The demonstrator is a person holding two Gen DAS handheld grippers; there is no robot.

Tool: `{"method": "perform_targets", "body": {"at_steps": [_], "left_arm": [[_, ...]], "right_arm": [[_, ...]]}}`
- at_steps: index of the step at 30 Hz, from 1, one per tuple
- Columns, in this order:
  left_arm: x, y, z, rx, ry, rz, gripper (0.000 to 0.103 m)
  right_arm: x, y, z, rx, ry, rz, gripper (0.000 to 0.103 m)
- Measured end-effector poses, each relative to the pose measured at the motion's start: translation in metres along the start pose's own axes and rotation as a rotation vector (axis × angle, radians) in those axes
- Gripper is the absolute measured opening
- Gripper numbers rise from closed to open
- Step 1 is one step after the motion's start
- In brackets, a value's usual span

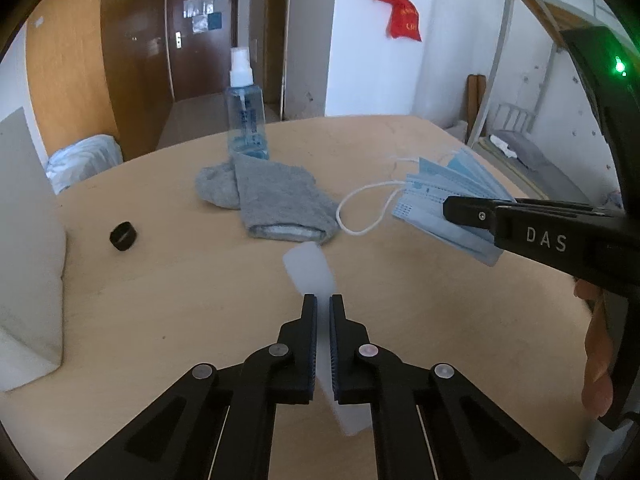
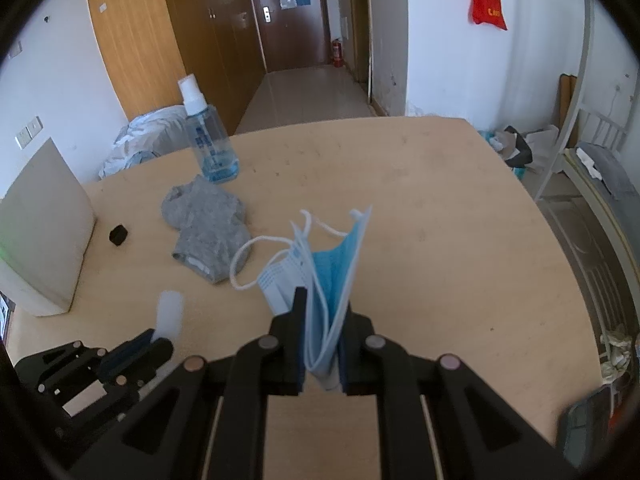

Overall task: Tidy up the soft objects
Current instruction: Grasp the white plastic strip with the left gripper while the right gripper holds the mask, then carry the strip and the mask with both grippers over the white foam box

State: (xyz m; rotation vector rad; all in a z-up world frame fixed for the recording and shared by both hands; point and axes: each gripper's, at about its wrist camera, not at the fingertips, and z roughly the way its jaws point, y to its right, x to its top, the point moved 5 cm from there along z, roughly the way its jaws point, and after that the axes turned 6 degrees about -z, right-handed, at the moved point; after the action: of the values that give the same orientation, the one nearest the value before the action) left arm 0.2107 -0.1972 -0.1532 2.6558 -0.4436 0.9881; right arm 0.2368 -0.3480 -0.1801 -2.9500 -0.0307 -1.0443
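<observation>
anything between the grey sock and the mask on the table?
Only the mask's white ear loop, curling toward the sock; otherwise bare table. Clearest in the left wrist view.

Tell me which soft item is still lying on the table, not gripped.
The grey sock, lying flat beside the spray bottle. The blue face mask is clamped in the right gripper.

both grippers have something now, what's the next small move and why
Probably lift the right gripper a little: it is shut on the blue face mask, whose ear loop trails toward the grey sock. The left gripper is shut on a white translucent strip.
</observation>
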Motion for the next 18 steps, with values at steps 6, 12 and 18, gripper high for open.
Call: {"method": "perform_targets", "body": {"at_steps": [6, 12, 18], "left_arm": [[0.005, -0.002, -0.030, -0.002, 0.070, 0.014, 0.005], [0.014, -0.005, -0.060, -0.004, 0.129, 0.012, 0.005], [0.019, -0.008, -0.097, -0.003, 0.198, 0.002, 0.005]], "right_arm": [[0.004, -0.005, -0.018, 0.006, 0.038, -0.010, 0.015], [0.008, -0.012, -0.043, 0.014, 0.086, -0.022, 0.015], [0.013, -0.027, -0.075, 0.029, 0.148, -0.041, 0.015]]}}
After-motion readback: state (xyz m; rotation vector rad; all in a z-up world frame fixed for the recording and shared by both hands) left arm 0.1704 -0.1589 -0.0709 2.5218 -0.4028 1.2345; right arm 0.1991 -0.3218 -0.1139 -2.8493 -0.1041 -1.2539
